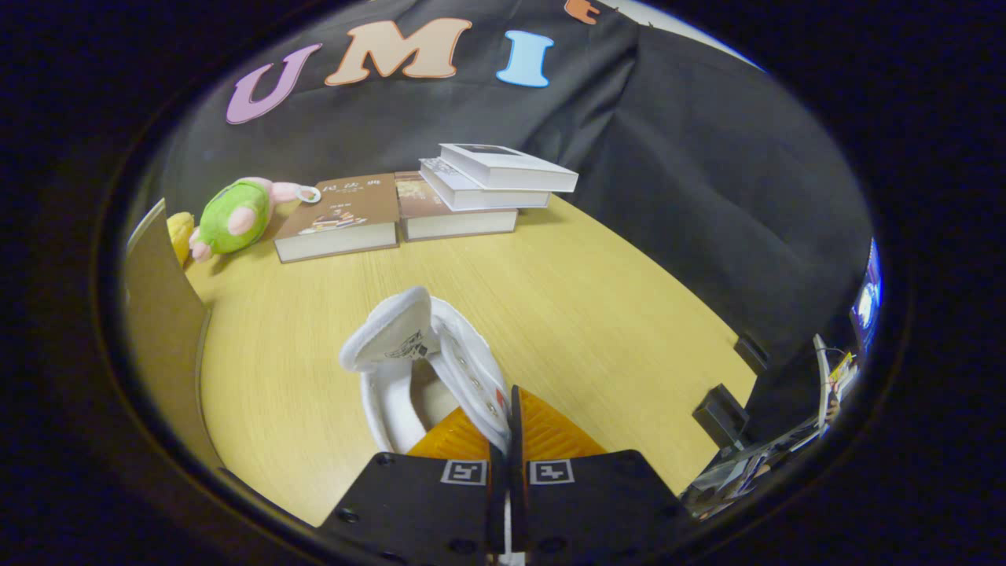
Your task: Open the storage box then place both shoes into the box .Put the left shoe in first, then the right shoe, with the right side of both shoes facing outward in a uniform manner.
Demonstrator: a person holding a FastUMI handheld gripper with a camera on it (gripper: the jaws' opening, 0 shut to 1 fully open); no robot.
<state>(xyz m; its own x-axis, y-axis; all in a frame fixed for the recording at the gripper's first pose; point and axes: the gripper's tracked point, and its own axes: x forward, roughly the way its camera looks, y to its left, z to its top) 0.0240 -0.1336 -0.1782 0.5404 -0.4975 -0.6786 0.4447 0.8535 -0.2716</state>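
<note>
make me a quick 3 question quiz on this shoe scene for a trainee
1. True or false: the gripper has its jaws closed on the side wall of the white shoe.
2. Multiple choice: what lies on the table beyond the shoe, beside the green plush toy? A) a mug B) books C) a lamp
3. Fill in: the shoe's tongue sticks up, pointing away from the ____.

Key
1. True: the wall of the shoe sits pinched between both fingers.
2. B: two brown books lie flat, with two white books stacked on one.
3. Gripper.
</note>
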